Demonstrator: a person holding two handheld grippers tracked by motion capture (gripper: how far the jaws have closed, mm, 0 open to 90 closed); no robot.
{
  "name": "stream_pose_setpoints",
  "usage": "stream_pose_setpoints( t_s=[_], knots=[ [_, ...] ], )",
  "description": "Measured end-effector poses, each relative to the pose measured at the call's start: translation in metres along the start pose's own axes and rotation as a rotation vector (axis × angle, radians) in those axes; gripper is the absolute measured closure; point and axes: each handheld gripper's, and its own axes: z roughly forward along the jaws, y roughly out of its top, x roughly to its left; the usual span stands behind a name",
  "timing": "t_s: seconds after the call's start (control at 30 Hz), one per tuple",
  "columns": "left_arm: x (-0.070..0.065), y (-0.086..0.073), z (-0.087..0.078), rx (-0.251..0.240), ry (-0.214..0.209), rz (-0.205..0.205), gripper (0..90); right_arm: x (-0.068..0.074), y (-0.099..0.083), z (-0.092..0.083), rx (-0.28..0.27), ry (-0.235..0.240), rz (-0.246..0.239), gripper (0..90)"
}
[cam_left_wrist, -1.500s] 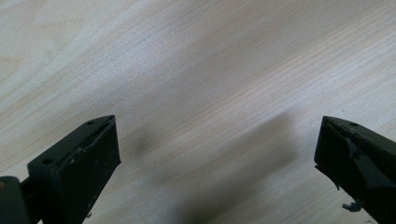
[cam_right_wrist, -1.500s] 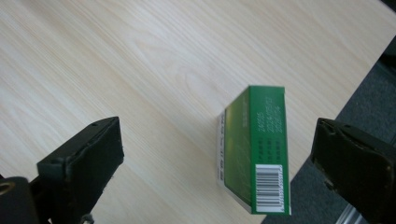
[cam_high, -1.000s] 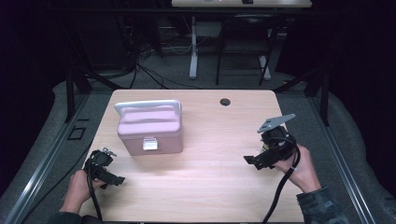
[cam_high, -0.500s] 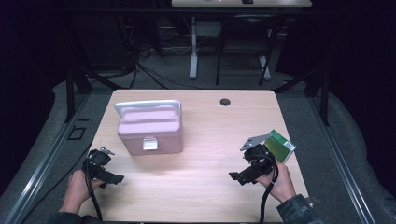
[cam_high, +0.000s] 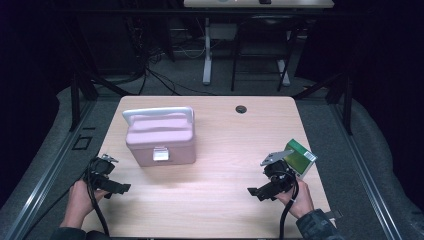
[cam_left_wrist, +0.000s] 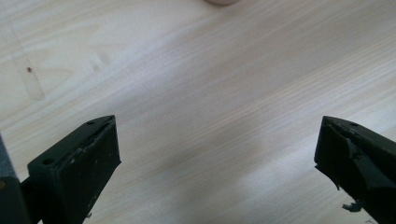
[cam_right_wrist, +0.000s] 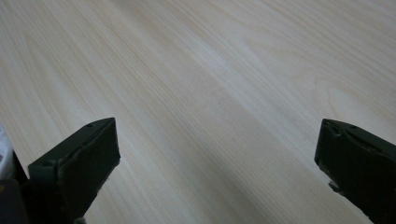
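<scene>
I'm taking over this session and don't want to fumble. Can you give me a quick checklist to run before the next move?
1. Left claw open, nothing between the jaws: ok.
2. Right claw open and empty: ok.
3. Green box lying flat near the table's right edge, just behind the right claw: ok.
4. Pink case lid shut, front latch down: ok for lifting, not ok for loading.
5. Case handle raised or folded back: cannot tell.
6. Bare table between case and box: ok.
</scene>
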Motion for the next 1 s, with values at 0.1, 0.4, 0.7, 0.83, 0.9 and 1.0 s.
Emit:
stream_pose_setpoints(
  t_s=[0.1,0.4,0.7,0.83,0.9,1.0],
  knots=[
    [0.001,0.006,-0.016,-0.062,-0.01,-0.019,0.2,-0.001,0.0,0.002,0.004,0.004,0.007,0.0],
    [0.006,0.034,-0.05,-0.194,-0.027,-0.034,0.0,-0.003,0.0,0.003,0.01,0.005,0.017,0.0],
    [0.007,0.075,-0.073,-0.299,-0.001,-0.002,0.1,-0.004,-0.001,0.005,0.018,0.013,0.025,0.0],
    [0.014,0.094,-0.069,-0.328,0.005,-0.016,0.5,-0.004,-0.001,0.006,0.025,0.011,0.022,0.0],
    [0.016,0.101,-0.067,-0.336,0.007,-0.015,1.9,-0.004,0.0,0.006,0.024,0.011,0.024,0.0],
    [0.019,0.115,-0.063,-0.364,0.008,-0.031,11.0,-0.005,0.0,0.007,0.023,0.011,0.029,0.0]
  ],
)
